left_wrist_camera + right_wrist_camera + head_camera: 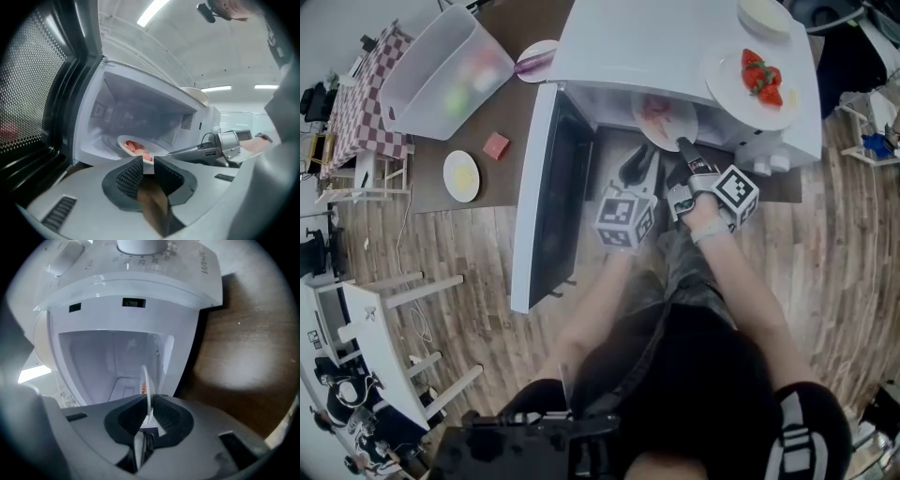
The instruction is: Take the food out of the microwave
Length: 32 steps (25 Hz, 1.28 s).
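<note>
A white plate [680, 127] with red meat [656, 111] on it sits in the mouth of the open white microwave [675, 47]. My right gripper [682, 145] is shut on the plate's near rim; in the right gripper view the rim [146, 380] stands edge-on between the pads, in front of the right gripper [150, 411]. My left gripper [642, 173] hangs just left of it, in front of the cavity. Seen from the left gripper view, the left gripper [148, 164] is open and holds nothing, and the plate [123, 142] with the meat [136, 146] lies beyond it.
The microwave door [548, 197] swings out to the left. On top of the microwave stand a plate of strawberries [759, 80] and a second dish [764, 14]. Left on the brown table are a clear bin [450, 70], a yellow plate [461, 175] and a red block [496, 145].
</note>
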Motion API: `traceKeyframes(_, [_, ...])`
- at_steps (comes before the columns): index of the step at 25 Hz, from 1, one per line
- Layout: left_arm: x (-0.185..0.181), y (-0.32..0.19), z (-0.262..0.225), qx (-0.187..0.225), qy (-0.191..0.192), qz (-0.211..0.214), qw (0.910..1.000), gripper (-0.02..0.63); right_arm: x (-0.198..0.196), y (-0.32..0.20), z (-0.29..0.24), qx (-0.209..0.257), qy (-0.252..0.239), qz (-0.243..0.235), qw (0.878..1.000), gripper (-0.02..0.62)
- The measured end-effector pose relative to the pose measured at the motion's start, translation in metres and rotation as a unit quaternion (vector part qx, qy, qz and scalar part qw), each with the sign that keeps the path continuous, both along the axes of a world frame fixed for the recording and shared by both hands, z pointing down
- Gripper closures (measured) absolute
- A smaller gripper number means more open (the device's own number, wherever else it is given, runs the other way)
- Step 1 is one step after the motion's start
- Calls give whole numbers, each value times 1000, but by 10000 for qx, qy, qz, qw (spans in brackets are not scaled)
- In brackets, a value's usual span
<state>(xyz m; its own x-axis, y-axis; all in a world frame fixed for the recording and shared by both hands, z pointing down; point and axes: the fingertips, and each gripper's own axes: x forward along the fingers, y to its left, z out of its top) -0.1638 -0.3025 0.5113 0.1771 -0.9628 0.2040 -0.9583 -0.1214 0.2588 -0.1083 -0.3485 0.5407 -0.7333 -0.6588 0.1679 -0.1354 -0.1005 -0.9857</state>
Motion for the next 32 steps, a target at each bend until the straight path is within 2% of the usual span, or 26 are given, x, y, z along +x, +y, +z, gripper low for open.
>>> traceKeyframes(3, [4, 4, -3, 87, -172, 130, 9997, 569, 0, 5, 0, -29, 40, 17, 10000, 560])
traceKeyframes(13, [8, 12, -5, 144, -169, 223, 9995, 569, 0, 20, -1, -56, 122, -10, 9999, 560])
traceKeyframes(17, [9, 18, -5, 150, -202, 212, 9995, 592, 2, 27, 0, -8, 147, -62, 9999, 560])
traceKeyframes(32, [7, 33, -4, 103, -135, 114, 9998, 592, 9, 34, 3, -114, 134, 221, 9996, 561])
